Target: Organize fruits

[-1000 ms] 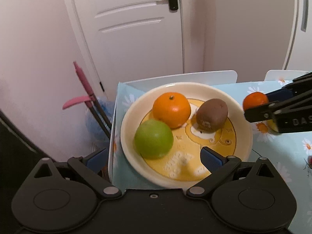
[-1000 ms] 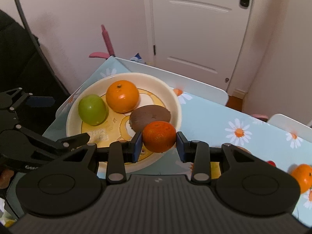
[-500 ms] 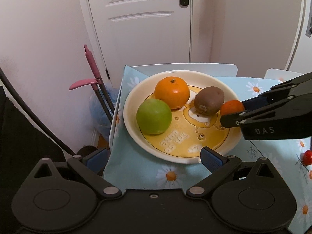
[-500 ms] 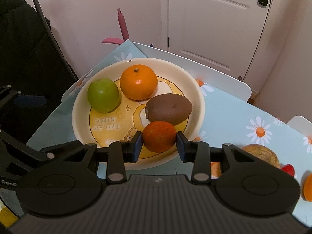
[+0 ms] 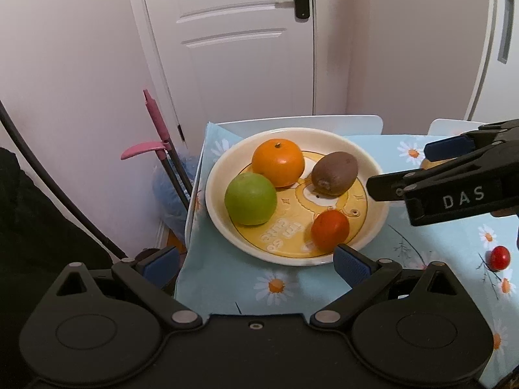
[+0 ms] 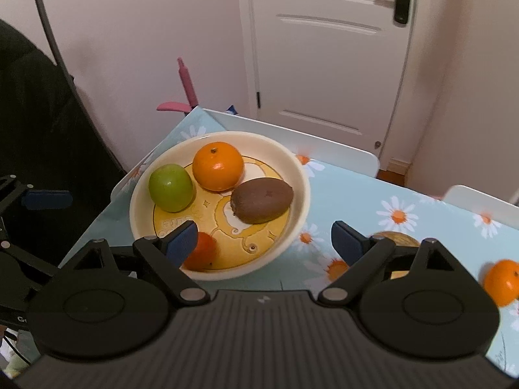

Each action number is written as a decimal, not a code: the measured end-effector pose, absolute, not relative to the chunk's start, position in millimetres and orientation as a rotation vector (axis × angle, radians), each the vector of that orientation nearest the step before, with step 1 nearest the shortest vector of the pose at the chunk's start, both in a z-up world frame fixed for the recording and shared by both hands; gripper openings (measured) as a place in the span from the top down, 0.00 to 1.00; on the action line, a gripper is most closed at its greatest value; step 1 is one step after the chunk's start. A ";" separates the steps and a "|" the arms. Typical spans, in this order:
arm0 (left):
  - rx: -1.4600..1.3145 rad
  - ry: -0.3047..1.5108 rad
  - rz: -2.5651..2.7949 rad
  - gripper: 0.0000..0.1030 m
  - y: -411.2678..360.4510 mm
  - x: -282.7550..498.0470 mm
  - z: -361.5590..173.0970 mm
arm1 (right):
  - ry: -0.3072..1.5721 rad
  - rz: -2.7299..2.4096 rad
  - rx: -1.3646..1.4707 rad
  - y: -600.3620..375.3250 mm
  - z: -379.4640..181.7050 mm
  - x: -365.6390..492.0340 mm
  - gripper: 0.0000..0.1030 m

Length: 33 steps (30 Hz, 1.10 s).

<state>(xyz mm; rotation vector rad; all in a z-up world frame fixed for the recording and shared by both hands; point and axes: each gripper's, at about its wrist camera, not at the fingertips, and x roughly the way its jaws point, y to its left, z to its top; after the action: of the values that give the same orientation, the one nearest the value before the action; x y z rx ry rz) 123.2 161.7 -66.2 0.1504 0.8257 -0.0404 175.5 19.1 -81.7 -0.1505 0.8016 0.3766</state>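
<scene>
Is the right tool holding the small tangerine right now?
No, the right tool is wide open, and the small tangerine lies loose on the plate by the kiwi.

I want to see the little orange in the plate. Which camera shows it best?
The left wrist view. There the little orange sits whole in the plate, with nothing covering it. In the right wrist view the right tool's blue finger hides half of it.
</scene>
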 end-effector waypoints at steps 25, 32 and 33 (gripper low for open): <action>0.177 0.734 -0.155 0.01 99.2 106.2 -17.2 | 0.709 0.018 -0.002 -125.4 -28.4 107.8 0.00; 0.204 0.708 -0.115 0.00 42.9 107.5 -16.8 | 0.725 0.029 -0.039 -184.5 -32.4 111.5 0.00; 0.204 0.710 -0.111 0.00 35.6 108.6 -18.2 | 0.727 0.034 -0.043 -191.6 -33.6 112.8 0.00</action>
<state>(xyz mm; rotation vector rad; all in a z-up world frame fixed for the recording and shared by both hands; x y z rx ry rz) 108.6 35.6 -18.2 0.2039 0.7095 -0.1109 112.8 -191.6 -33.6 -0.0427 0.7272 0.0344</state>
